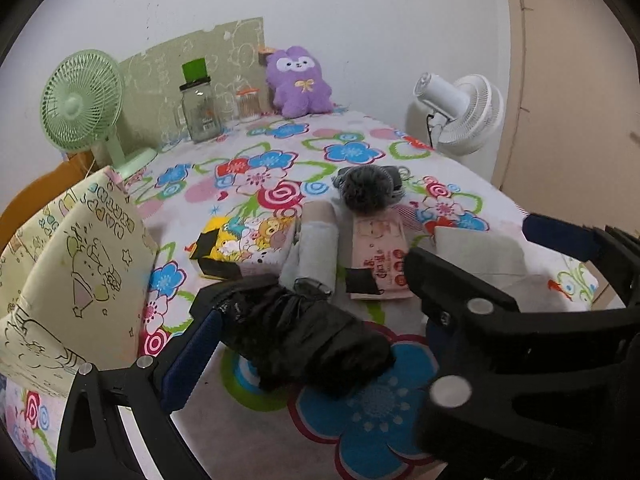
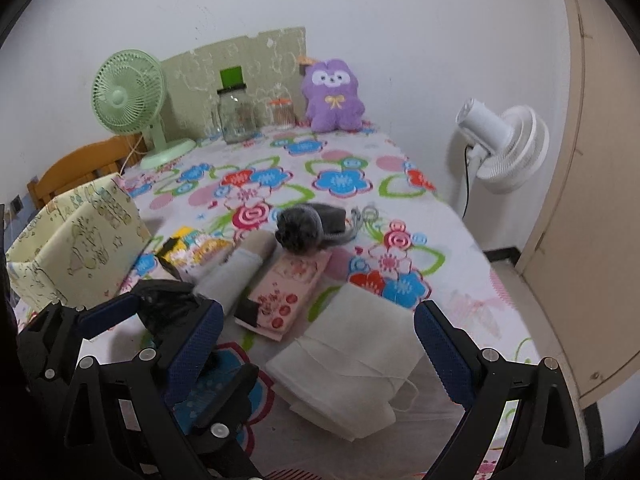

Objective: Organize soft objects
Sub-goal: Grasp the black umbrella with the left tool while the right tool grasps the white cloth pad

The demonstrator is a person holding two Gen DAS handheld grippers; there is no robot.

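A crumpled black fabric roll (image 1: 312, 340) lies on the flowered tablecloth between the fingers of my open left gripper (image 1: 320, 320); I cannot tell if they touch it. Behind it lie a grey-white rolled cloth (image 1: 318, 246), a pink packet (image 1: 380, 256), a cartoon packet (image 1: 244, 246) and a dark fuzzy ball (image 1: 366, 190). My right gripper (image 2: 316, 344) is open and straddles a folded white cloth (image 2: 352, 364) without holding it. The left gripper (image 2: 148, 320) shows in the right wrist view, around the black roll (image 2: 168, 300). The yellow fabric bin (image 1: 76, 280) stands at the left.
A green fan (image 1: 80, 104), a glass jar (image 1: 200, 110), a small orange-lidded jar (image 1: 248, 102) and a purple plush (image 1: 298, 82) stand at the table's far end. A white fan (image 2: 504, 140) stands off the right edge. A wooden chair (image 2: 80, 168) is at the left.
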